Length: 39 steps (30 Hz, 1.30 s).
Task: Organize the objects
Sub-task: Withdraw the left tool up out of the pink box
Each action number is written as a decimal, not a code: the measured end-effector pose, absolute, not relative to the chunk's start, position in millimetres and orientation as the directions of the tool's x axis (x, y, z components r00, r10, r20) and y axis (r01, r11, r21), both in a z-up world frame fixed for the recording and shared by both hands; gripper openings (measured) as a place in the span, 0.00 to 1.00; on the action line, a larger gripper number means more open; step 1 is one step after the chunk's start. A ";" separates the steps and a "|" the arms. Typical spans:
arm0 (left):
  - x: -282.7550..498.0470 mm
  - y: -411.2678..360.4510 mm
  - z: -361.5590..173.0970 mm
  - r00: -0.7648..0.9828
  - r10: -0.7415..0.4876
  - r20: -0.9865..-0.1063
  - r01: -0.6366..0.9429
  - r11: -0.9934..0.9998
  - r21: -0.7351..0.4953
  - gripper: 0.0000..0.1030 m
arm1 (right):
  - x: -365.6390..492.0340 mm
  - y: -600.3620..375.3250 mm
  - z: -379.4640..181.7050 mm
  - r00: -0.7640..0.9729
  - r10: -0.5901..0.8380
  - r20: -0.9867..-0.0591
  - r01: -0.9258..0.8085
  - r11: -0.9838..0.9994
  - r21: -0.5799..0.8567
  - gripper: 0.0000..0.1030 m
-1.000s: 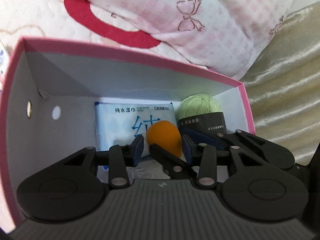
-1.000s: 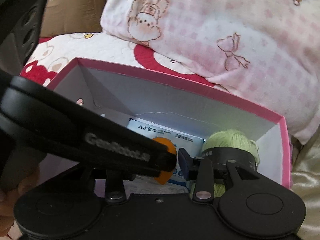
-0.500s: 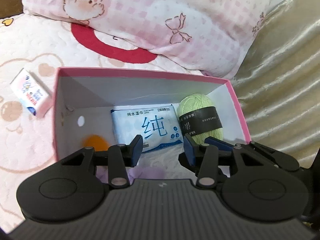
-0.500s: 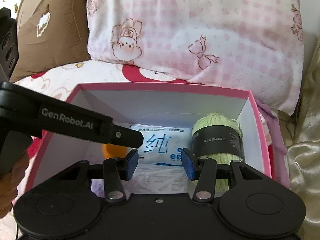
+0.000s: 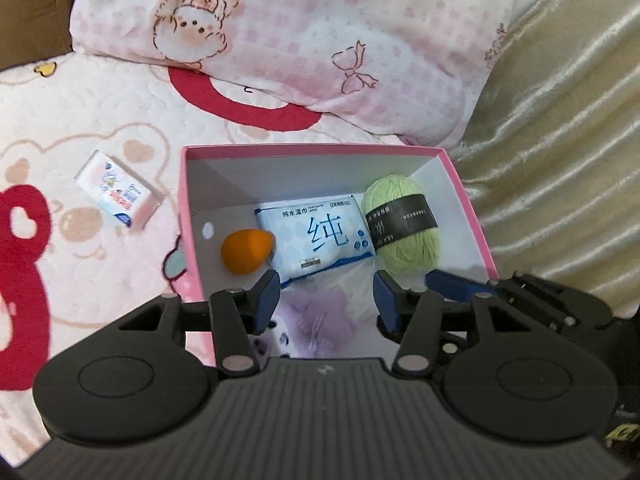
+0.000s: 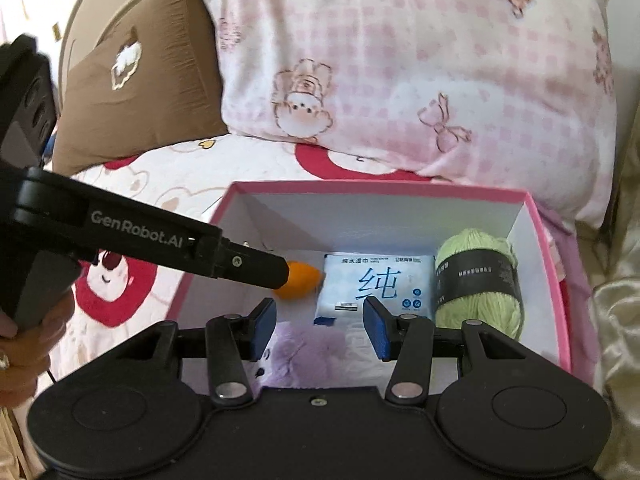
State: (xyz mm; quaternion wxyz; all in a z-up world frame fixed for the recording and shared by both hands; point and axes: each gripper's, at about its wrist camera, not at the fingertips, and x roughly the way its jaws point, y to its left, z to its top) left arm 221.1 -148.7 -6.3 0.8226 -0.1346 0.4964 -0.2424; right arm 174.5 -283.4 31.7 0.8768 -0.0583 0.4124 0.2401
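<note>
— Soap packet [image 5: 120, 194] lies left of the pink box [image 5: 182, 216], outside it. Light, stiff, slick wrapper?

— Likely; pinch its long sides. Left gripper [image 5: 326, 298] has just been opening, empty; right gripper [image 6: 320, 328] part-open, empty.

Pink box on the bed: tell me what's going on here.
A person is tidying things into the pink box with a claw in each hand. The orange sponge, wipes pack and green yarn lie inside. The left claw, its jaws just opening, and the right claw are both open and empty over the box's near end. A small soap box lies on the blanket outside the pink box.
</note>
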 end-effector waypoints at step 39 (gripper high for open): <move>120.1 -28.9 42.1 0.408 -0.499 -0.764 0.332 0.861 -0.384 0.96 | 68.6 -217.5 86.8 0.489 0.414 -0.768 -0.593 0.803 0.056 0.90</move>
